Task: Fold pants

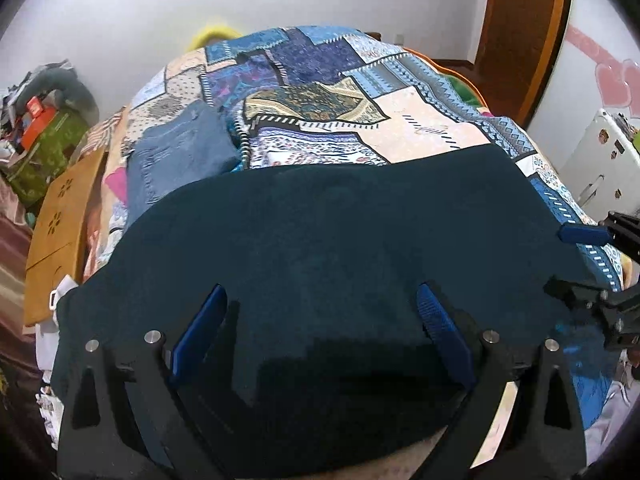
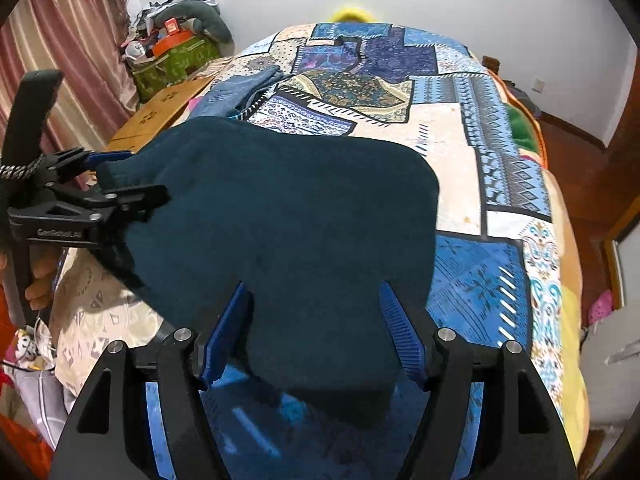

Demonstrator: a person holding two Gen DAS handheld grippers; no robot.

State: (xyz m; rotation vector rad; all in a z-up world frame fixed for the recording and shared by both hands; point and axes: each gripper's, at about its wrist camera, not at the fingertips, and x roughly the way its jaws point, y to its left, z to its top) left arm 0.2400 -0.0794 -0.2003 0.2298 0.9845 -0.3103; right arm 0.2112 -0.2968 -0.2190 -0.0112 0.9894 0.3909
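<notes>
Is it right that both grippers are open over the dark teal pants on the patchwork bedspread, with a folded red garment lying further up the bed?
Not quite: the folded garment further up the bed is blue denim, not red, as the left wrist view shows. The rest holds: the left gripper and right gripper are both open over the dark teal pants on the patchwork bedspread.

Count on inspection: two grippers, the left gripper and the right gripper, each with two blue-padded fingers, four fingers in all. One pair of dark teal pants on one bed with one patchwork bedspread. One folded blue denim garment, possibly jeans; the distorted view prevents confirmation. One wooden board beside the bed. One green bag by the wall. One pink curtain.
</notes>
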